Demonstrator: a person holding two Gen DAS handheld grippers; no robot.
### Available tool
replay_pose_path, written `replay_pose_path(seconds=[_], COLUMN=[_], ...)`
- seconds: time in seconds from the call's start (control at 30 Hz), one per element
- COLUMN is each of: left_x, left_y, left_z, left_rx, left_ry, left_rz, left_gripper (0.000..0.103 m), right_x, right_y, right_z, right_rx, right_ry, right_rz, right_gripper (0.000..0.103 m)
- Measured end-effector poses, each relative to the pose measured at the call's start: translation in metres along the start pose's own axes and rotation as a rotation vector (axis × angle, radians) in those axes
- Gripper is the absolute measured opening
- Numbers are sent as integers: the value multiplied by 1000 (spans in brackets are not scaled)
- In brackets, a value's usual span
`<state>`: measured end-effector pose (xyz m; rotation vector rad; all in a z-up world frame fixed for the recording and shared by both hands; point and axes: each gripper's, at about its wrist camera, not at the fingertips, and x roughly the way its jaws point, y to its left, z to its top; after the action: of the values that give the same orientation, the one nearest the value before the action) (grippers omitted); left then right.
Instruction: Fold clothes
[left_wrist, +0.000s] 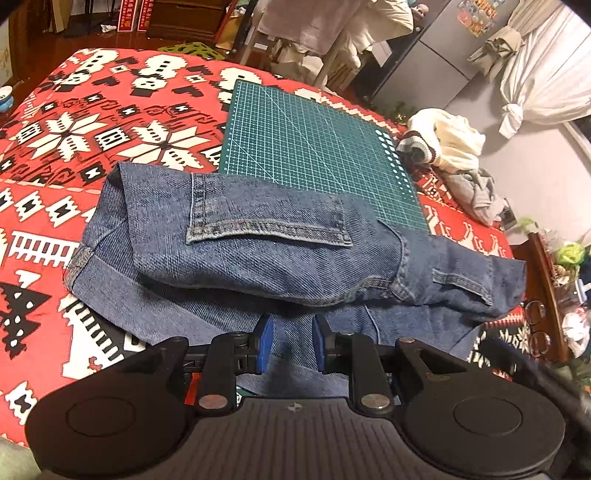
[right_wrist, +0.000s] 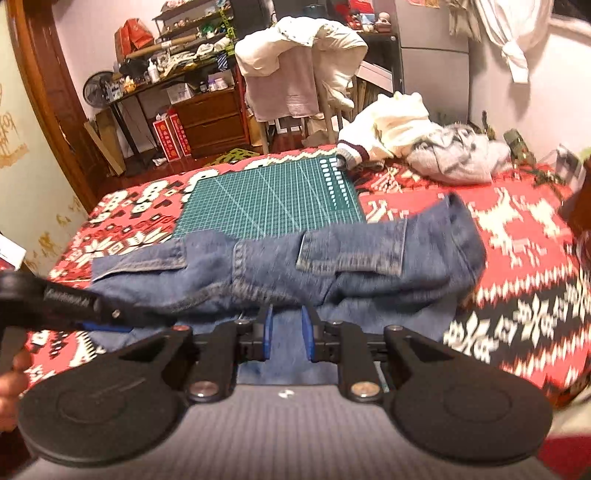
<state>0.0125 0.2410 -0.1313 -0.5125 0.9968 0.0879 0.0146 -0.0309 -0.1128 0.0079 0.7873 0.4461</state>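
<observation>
On the bed, a red, white and black patterned woven blanket (left_wrist: 110, 122) covers the surface. The folded blue denim jeans (left_wrist: 266, 243) lie across the near part of the bed, back pockets up, their far edge overlapping the near edge of a green gridded cutting mat (left_wrist: 314, 147) that lies in the middle of the bed.

The left gripper (left_wrist: 291, 343) hangs low at the jeans' near edge, its blue-padded fingers (left_wrist: 265, 343) apart with denim showing in the gap, clamped on nothing. In the right wrist view it enters from the left edge, just beside the jeans.

The right gripper (right_wrist: 287, 338) is also at the near edge of the denim, fingers likewise apart over the cloth.

Toward the far right corner of the bed lies a heap of cream and grey crumpled clothes (right_wrist: 417, 147), well apart from the jeans.
</observation>
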Motion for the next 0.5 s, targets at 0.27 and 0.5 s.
replay_pose_path(seconds=[0.27, 0.5], left_x=[10, 15], left_y=[1, 2], left_z=[3, 9], left_rx=[7, 3], left_ry=[18, 11], left_rz=[31, 53], left_gripper=[21, 21], right_x=[64, 88], right_y=[-22, -35], right_z=[19, 33], right_rx=[34, 29], right_ry=[163, 163], right_rz=[-8, -10], right_gripper=[20, 20])
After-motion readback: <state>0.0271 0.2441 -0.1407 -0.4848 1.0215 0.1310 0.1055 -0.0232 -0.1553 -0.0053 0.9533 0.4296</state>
